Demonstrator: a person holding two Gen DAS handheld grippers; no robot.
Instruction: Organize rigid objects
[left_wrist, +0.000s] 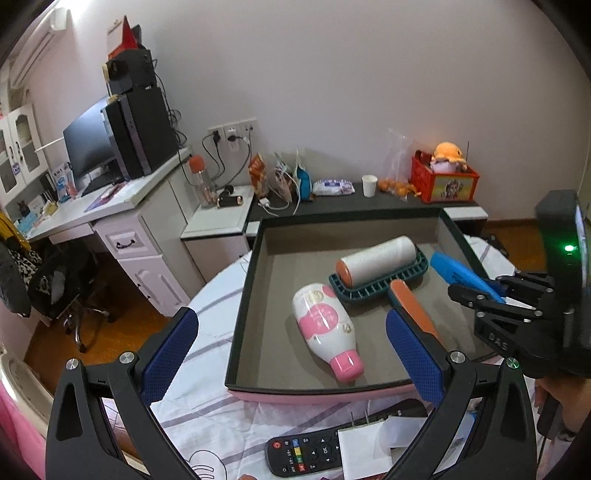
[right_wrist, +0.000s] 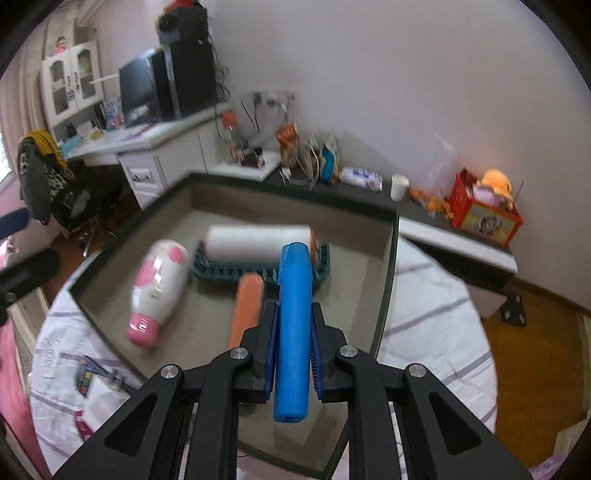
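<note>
Marker (right_wrist: 293, 325), blue and chunky, sits clamped mid-barrel between my right gripper's (right_wrist: 293, 354) jaws, hanging over the near right part of the tray (right_wrist: 386, 295). I judge it light, stiff plastic, smooth enough to swivel, so my grip near its middle suits it. Below lie an orange bar (right_wrist: 245, 310), a white roll (right_wrist: 258, 242) on a teal rack (right_wrist: 321, 275), and a pink-capped bottle (right_wrist: 157, 288). My left gripper (left_wrist: 291, 350) hovers with jaws wide apart, holding nothing

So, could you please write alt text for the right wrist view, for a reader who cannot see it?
The right gripper is shut on a blue marker, held over a shallow dark-rimmed tray. In the tray lie a pink-and-white bottle, an orange stick and a white cylinder on a teal rack.
</note>
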